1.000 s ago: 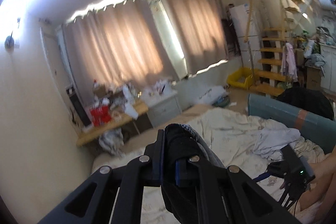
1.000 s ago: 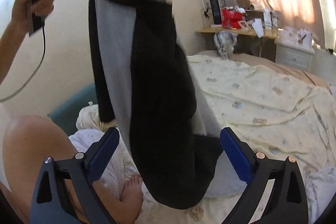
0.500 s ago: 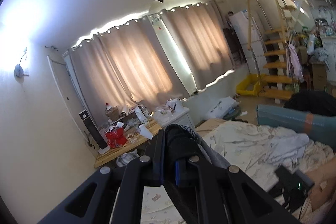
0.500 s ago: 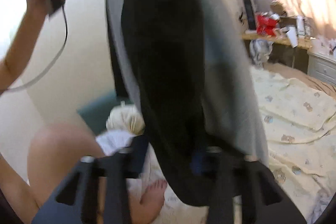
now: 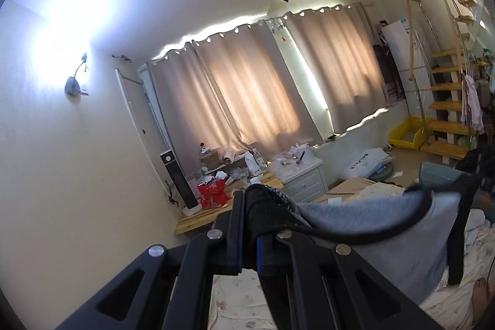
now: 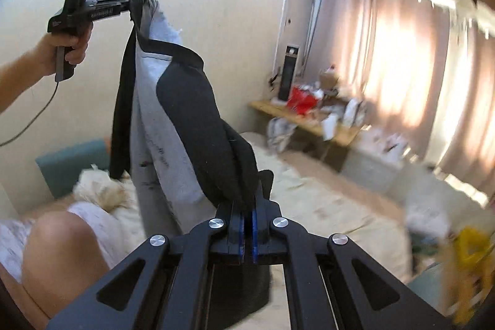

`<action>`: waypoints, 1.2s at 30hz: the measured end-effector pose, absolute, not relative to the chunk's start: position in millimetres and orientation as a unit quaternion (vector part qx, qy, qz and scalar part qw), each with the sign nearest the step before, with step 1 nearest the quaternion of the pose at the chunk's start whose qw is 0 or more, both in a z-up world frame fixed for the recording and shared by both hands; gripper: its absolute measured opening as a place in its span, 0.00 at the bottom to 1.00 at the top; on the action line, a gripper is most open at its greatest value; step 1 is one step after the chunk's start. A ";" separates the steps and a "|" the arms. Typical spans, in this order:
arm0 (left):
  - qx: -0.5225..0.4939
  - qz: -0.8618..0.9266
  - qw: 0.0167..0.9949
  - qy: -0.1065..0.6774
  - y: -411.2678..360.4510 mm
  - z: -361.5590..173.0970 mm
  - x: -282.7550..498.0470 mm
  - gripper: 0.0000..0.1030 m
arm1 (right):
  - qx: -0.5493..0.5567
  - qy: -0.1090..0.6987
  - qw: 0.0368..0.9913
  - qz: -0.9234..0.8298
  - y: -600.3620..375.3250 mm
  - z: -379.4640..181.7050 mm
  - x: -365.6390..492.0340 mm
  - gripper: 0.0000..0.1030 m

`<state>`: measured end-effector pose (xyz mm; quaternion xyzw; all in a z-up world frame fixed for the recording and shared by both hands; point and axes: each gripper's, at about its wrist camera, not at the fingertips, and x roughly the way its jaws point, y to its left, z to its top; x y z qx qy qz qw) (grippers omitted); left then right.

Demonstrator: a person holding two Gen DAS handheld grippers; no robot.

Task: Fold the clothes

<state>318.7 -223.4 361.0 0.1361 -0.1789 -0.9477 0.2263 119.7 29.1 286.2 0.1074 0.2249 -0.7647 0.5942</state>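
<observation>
The right gripper (image 6: 246,207) is clamping the black-and-grey garment (image 6: 198,126) with jaws closed. At ten o'clock, the left gripper (image 6: 131,6) is pinching its other corner, raised above the cream bed (image 6: 334,206). At two o'clock, a cluttered wooden desk (image 6: 312,122) is standing before curtains (image 6: 411,64), leaving open floor between.

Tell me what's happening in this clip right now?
A person sitting on a bed holds a grey and black garment up in the air with a gripper in each hand. The left gripper has its jaws shut on one black edge, held high, and the right gripper has its jaws shut on a black part lower down. The cloth hangs stretched between them, clear of the sheet. No fold has been laid down yet.
</observation>
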 end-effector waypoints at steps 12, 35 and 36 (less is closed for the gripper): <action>0.113 -0.951 0.194 -0.212 -187.4 371.0 366.4 0.05 | 0.049 0.261 0.558 -0.786 74.4 354.4 170.4 0.02; 0.343 -0.894 0.217 -0.188 -360.7 58.1 36.7 0.05 | 0.298 0.344 0.526 -0.718 -134.3 58.1 -152.1 0.02; 0.357 -0.888 0.222 -0.185 -371.5 34.9 14.6 0.05 | 0.310 0.347 0.518 -0.718 -149.5 40.6 -173.3 0.02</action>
